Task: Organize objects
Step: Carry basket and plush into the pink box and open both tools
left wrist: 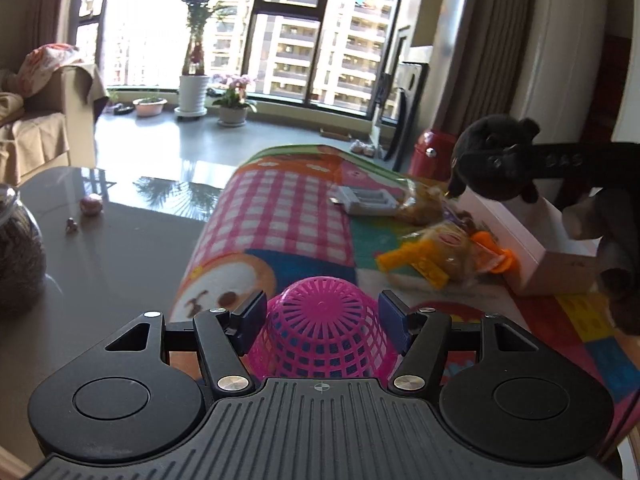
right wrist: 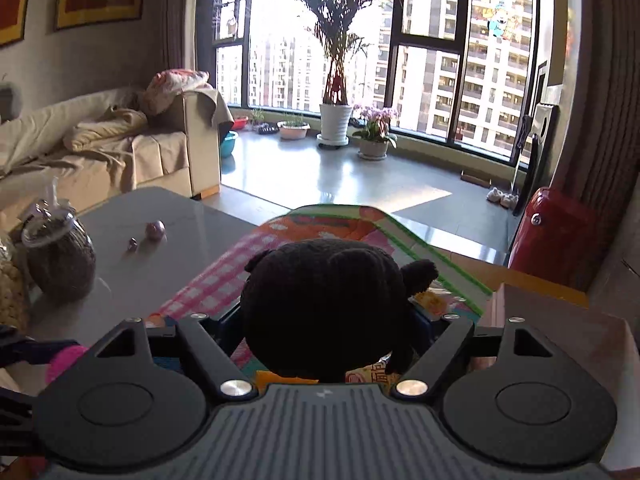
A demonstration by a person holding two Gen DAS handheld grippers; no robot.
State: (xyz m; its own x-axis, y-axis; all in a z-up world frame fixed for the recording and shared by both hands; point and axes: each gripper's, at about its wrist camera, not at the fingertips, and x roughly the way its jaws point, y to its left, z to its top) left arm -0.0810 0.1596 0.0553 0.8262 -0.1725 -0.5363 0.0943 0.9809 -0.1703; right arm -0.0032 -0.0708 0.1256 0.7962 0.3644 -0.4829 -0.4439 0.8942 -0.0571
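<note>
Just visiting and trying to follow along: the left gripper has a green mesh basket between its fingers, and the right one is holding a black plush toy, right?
Nearly. The basket in the left gripper is pink, not green, as the left wrist view shows. The rest stands: the right gripper is holding a black plush toy.

Mesh basket (left wrist: pixel 322 326) sat upturned on play mat (left wrist: pixel 280 216), between left gripper (left wrist: pixel 322 320) fingers. Plush toy (left wrist: pixel 496 160) hung at 2 o'clock, held by right gripper (right wrist: pixel 326 320) above box (left wrist: pixel 536 248). Snack bags (left wrist: pixel 452 248) lay just left of box. Tray (left wrist: pixel 366 200) lay at 12 o'clock beyond. Glass jar (left wrist: pixel 18 252) stood on table (left wrist: pixel 104 256) at 9 o'clock.
</note>
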